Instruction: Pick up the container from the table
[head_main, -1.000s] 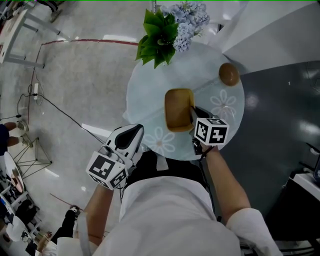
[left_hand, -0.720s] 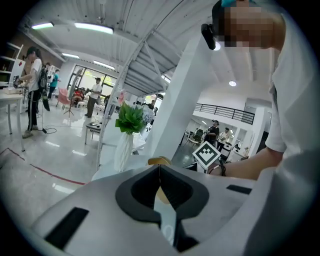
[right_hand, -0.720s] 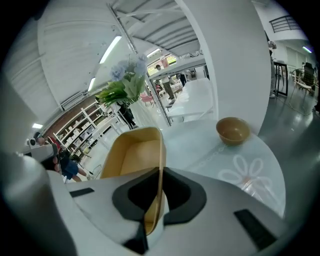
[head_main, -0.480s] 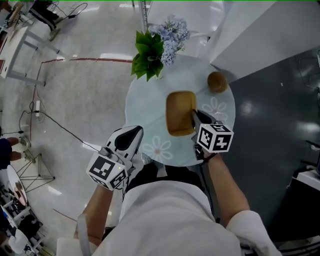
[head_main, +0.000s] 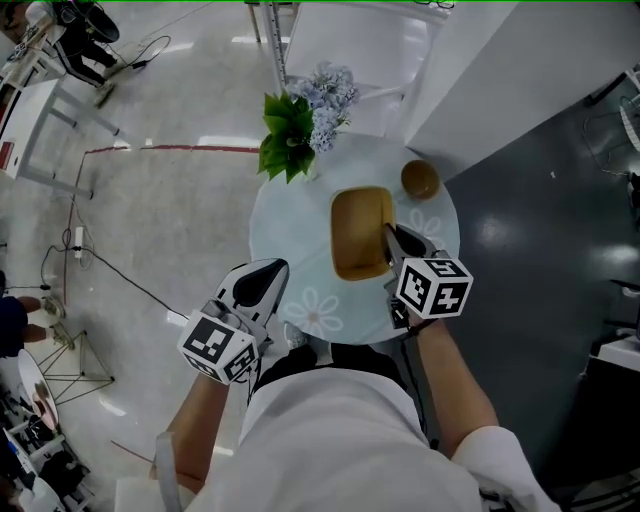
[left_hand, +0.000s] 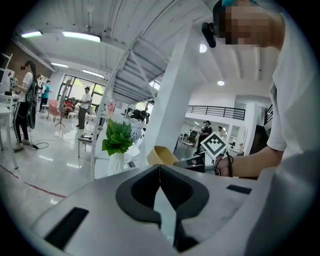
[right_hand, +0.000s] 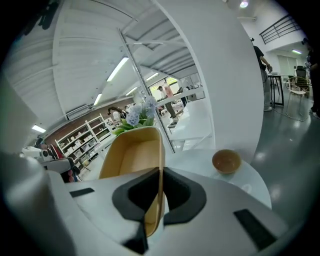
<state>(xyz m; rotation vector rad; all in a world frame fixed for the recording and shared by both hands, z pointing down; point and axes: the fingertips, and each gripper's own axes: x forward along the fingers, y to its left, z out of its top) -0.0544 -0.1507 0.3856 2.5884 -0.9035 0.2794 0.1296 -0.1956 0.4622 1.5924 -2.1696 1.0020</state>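
The container (head_main: 360, 233) is a tan rectangular tray held above the round pale table (head_main: 290, 230). My right gripper (head_main: 391, 240) is shut on its right wall; in the right gripper view the container (right_hand: 132, 157) rises tilted between the jaws of that gripper (right_hand: 159, 187), which pinch the thin rim. My left gripper (head_main: 262, 283) hangs off the table's near-left edge, shut with nothing in it. From the left gripper view the left gripper (left_hand: 160, 184) looks across at the raised container (left_hand: 161, 155).
A vase of green leaves and pale blue flowers (head_main: 300, 125) stands at the table's far edge. A small brown bowl (head_main: 420, 180) sits at the far right. White walls rise behind the table, and cables cross the floor to the left.
The container has come up off the table in my right gripper, and the table looks smaller and farther below. The left gripper has barely moved.
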